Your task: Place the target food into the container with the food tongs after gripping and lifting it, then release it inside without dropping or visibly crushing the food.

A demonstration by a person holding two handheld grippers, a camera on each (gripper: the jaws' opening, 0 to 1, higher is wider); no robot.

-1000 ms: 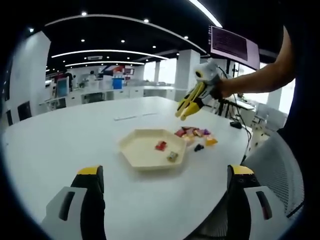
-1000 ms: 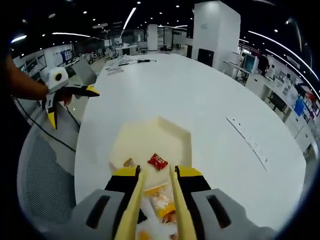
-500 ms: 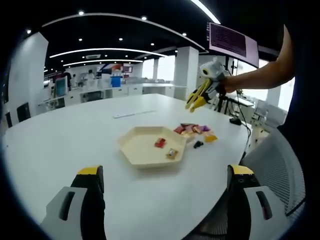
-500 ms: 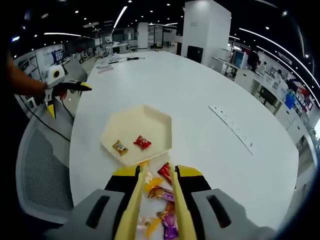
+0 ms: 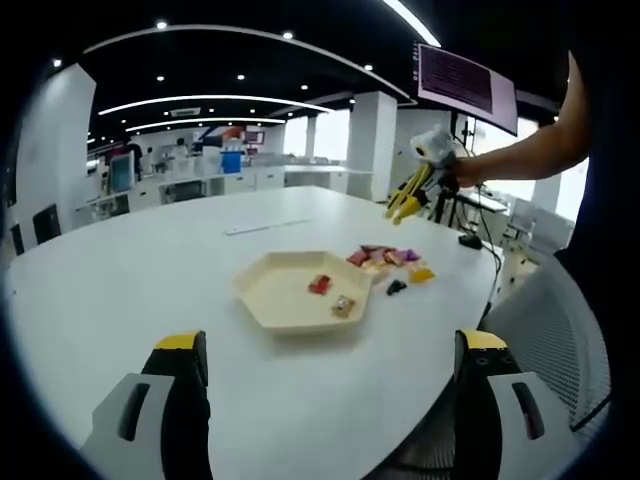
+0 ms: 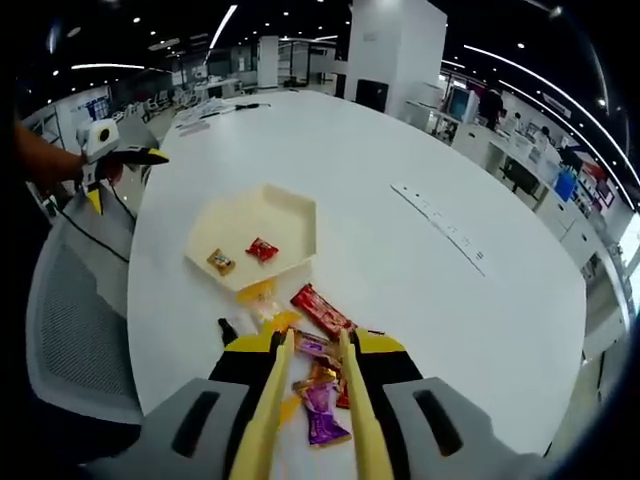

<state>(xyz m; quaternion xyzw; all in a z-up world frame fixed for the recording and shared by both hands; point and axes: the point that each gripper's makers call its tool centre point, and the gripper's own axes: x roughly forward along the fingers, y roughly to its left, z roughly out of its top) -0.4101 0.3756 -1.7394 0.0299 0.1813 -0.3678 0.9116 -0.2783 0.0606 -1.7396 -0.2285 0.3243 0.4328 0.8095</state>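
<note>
A cream hexagonal tray (image 5: 278, 296) sits on the white table with a red candy (image 5: 320, 284) and a gold candy (image 5: 343, 305) in it. Just right of it lies a pile of wrapped candies (image 5: 390, 262). My left gripper (image 5: 332, 342) hovers open and empty near the table's edge. My right gripper (image 5: 415, 190) is high and to the right of the pile, shut on yellow food tongs (image 5: 402, 210). In the right gripper view, the right gripper (image 6: 311, 345) looks down over the pile (image 6: 318, 385). The tongs' arms (image 6: 268, 410) stand slightly apart, and beyond them is the tray (image 6: 290, 205).
A long red bar (image 6: 322, 308) lies between pile and tray. The left gripper (image 6: 127, 178) is off the table's left edge, above a grey mesh chair (image 6: 70, 330). A white power strip (image 6: 440, 225) lies farther out. A person's arm (image 5: 530, 150) reaches in under a monitor (image 5: 467, 88).
My right gripper with the tongs has pulled back from over the tray to above the candy pile, rising up and to the right. The left gripper has stayed put.
</note>
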